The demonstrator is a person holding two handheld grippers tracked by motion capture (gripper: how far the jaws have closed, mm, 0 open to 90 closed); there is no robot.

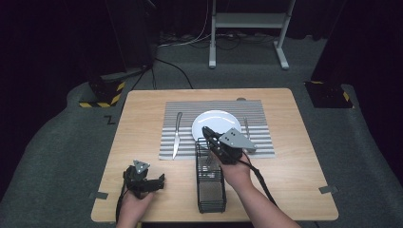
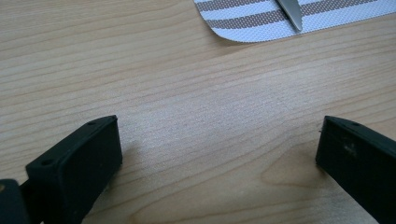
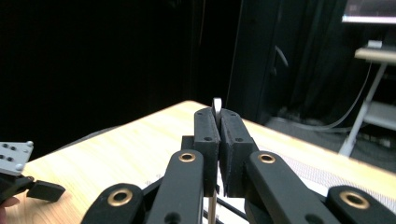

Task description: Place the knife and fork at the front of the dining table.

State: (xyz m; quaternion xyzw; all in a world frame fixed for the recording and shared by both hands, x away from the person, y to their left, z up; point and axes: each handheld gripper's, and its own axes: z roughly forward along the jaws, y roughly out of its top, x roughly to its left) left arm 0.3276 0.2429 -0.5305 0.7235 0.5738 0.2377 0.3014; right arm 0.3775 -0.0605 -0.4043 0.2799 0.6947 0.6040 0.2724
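My right gripper hangs over the far end of a black wire basket, just in front of the white plate. Its jaws are shut on the thin handle of a metal utensil, whose lower part drops into the basket; I cannot tell which kind of utensil it is. In the right gripper view the right gripper has its jaws pressed together around that handle. My left gripper rests low over bare wood at the front left. The left gripper stands open with nothing between its jaws.
A grey striped placemat carries the plate, a knife on its left and a fork on its right. The knife tip and a placemat corner lie ahead of the left gripper. The wooden table has tape tabs at its front corners.
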